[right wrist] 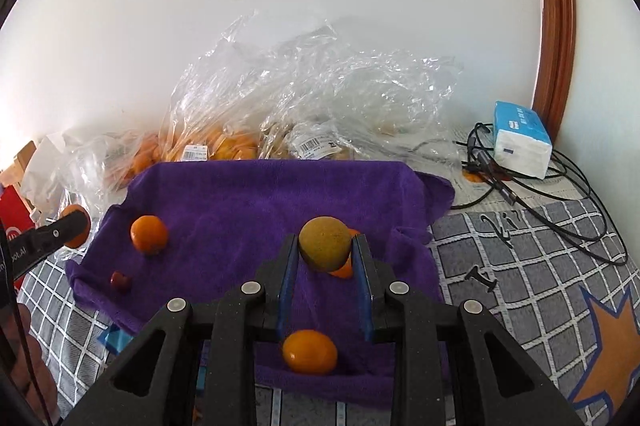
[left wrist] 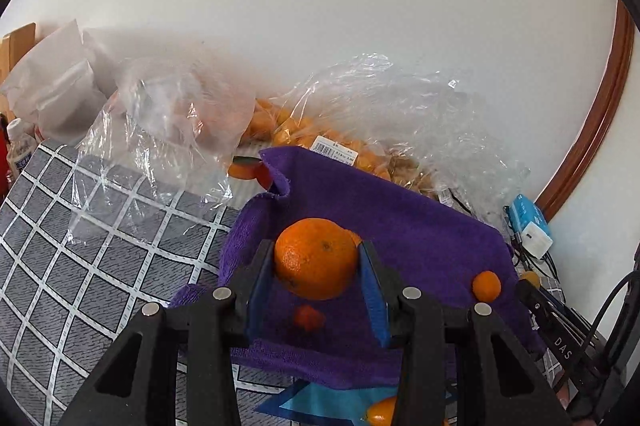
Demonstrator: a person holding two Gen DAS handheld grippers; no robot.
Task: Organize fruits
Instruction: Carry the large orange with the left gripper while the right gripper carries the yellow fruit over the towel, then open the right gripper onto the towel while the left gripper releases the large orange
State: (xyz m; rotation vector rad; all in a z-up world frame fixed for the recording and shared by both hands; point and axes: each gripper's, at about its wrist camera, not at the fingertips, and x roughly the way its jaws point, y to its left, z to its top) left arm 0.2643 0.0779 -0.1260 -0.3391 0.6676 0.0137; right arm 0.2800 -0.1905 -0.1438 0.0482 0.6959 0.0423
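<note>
My left gripper [left wrist: 317, 252] is shut on a large orange [left wrist: 316, 258], held above the purple towel [left wrist: 400, 222]. My right gripper [right wrist: 325, 246] is shut on a yellow-green round fruit [right wrist: 325, 244] above the same towel [right wrist: 260, 198]. On the towel lie an orange [right wrist: 149, 234], a small dark red fruit [right wrist: 120, 281], a small orange fruit [right wrist: 310, 352] near the front edge and another orange partly hidden behind the held fruit [right wrist: 344, 268]. In the left wrist view a small orange [left wrist: 486, 285] and a blurred red fruit [left wrist: 308, 318] lie on the towel.
Clear plastic bags of small orange fruit [right wrist: 224, 142] lie along the wall behind the towel. A blue-white tissue pack [right wrist: 520, 142] and black cables [right wrist: 560, 202] lie at the right. A grey checked cloth [left wrist: 80, 246] covers the table. A bottle [left wrist: 18, 146] stands far left.
</note>
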